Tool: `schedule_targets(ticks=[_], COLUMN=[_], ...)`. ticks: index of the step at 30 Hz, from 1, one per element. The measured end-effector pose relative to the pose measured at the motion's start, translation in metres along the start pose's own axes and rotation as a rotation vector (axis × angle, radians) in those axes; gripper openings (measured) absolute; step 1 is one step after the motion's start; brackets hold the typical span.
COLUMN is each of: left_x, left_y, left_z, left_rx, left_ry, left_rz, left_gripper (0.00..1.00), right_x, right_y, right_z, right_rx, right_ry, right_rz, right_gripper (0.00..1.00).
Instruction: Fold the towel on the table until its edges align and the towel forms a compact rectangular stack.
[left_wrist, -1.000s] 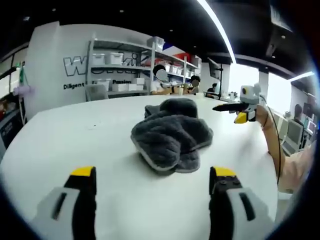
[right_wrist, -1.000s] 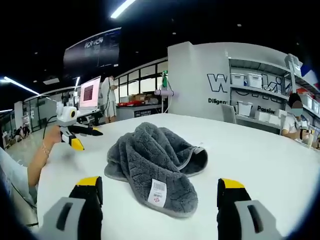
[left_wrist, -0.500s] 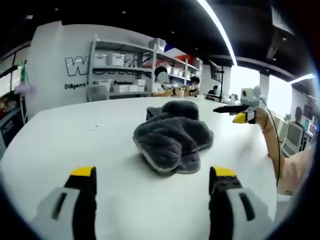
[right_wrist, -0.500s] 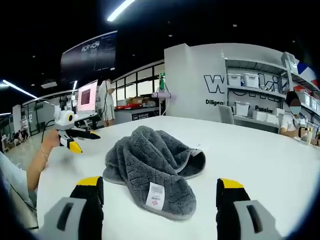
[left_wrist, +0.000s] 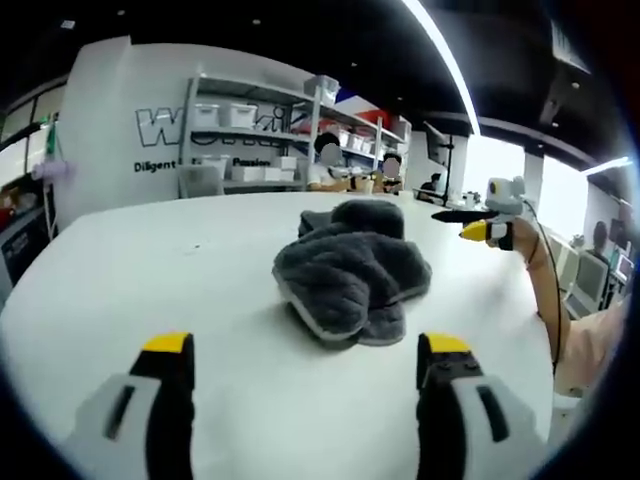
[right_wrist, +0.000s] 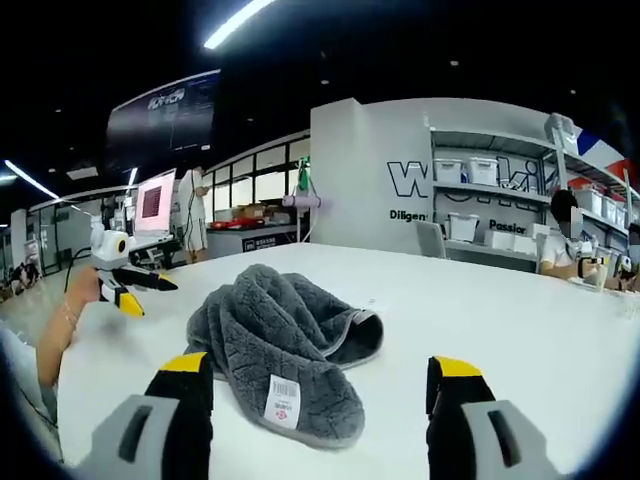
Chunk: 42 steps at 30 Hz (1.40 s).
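Note:
A crumpled dark grey towel (left_wrist: 352, 272) lies in a heap on the white table (left_wrist: 150, 270), ahead of my left gripper (left_wrist: 305, 400), whose jaws stand wide open and hold nothing. In the right gripper view the same towel (right_wrist: 275, 335) shows a white label (right_wrist: 277, 394) on its near fold, just ahead of my right gripper (right_wrist: 318, 405), also open and apart from it. The right gripper (left_wrist: 488, 215) appears at the far right of the left gripper view, held by a hand. The left gripper (right_wrist: 118, 272) shows at the left of the right gripper view.
The white table (right_wrist: 520, 320) spreads widely around the towel. Shelves with white bins (left_wrist: 250, 140) stand behind it, with seated people (left_wrist: 330, 165) near them. A monitor (right_wrist: 152, 205) and desks lie beyond the table's far left edge in the right gripper view.
Both cameras shifted slightly. In the right gripper view the towel now sits lower and further left, a little closer to the jaws. The towel has not moved on the table.

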<state>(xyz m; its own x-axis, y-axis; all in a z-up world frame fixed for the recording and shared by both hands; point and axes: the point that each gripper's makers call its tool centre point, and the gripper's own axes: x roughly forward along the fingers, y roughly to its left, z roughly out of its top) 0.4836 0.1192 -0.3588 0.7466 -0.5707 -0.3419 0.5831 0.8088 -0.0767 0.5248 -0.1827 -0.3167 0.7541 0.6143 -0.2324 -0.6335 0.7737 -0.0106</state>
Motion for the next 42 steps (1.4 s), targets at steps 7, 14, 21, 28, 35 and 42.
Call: schedule_targets(ticks=[7,14,21,28,35,42], left_x=[0.002,0.003,0.003,0.004,0.001,0.000], left_y=[0.003,0.001,-0.002,-0.001,-0.005,-0.003], left_z=[0.000,0.000,0.000,0.002,0.002,0.006], left_rx=[0.005,0.011,0.014,0.016,0.018,0.016], left_ry=[0.008,0.012,0.010,0.007,0.001,-0.010], left_rz=[0.003,-0.004,-0.009,-0.016,-0.018,-0.017], left_gripper=[0.96,0.96,0.96,0.96,0.96,0.96], right_x=[0.002,0.009,0.018,0.027,0.033,0.039], right_y=[-0.002,-0.018,-0.034,-0.029,-0.028,-0.024], right_z=[-0.004,-0.010,-0.032,-0.043,-0.055,-0.068], right_rx=[-0.006,-0.014,-0.057,-0.056,-0.069,-0.063], right_ry=[0.020,0.031,0.112,0.142,0.181,0.227], right_rz=[-0.004,-0.076,-0.146,-0.127,-0.119,-0.095], right_gripper=[0.88,0.82,0.69,0.57,0.47,0.37])
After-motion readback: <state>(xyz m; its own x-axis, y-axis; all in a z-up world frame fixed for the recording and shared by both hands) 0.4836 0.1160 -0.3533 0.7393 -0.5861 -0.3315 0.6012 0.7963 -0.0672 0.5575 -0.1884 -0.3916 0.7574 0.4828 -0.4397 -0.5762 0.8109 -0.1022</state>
